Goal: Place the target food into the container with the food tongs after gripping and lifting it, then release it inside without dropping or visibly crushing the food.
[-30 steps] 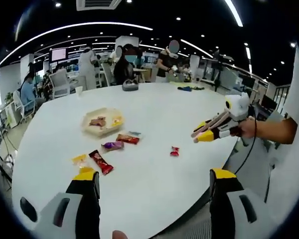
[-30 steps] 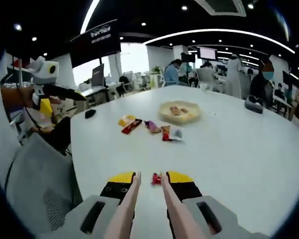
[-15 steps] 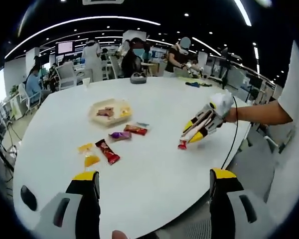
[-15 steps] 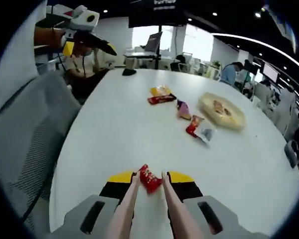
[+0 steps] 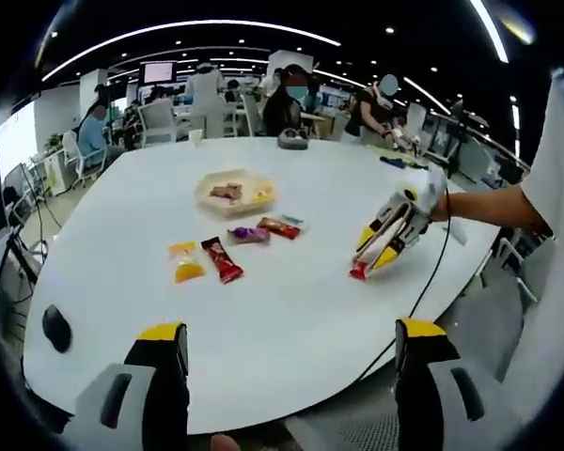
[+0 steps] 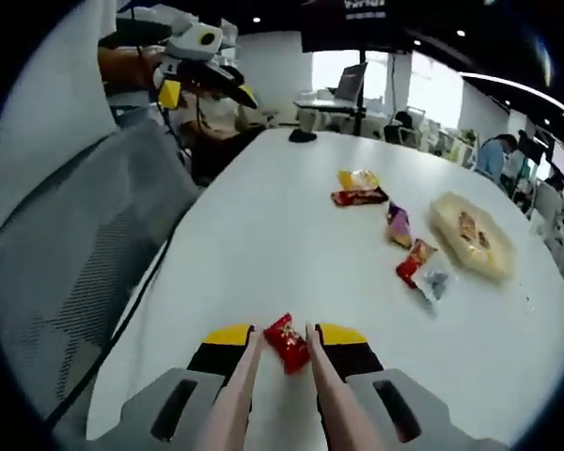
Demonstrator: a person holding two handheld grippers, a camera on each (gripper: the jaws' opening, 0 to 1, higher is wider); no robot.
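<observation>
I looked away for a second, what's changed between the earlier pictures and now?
The right gripper moved to the red candy on the table and closed its jaws on it. The left gripper stayed open, and the other snacks and the container stayed put.

White round table with scattered snack packets, a shallow dish, a black mouse.

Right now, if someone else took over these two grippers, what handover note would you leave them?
Right gripper: shut on the red candy, by the table's near edge.
Left gripper: open, holding nothing, off the table edge.
Container: shallow tray farther across the table, some snacks already inside; a row of wrapped snacks lies in front of it.
Done: candy gripped.
Left: carry it to the tray, release inside without squeezing harder.
</observation>
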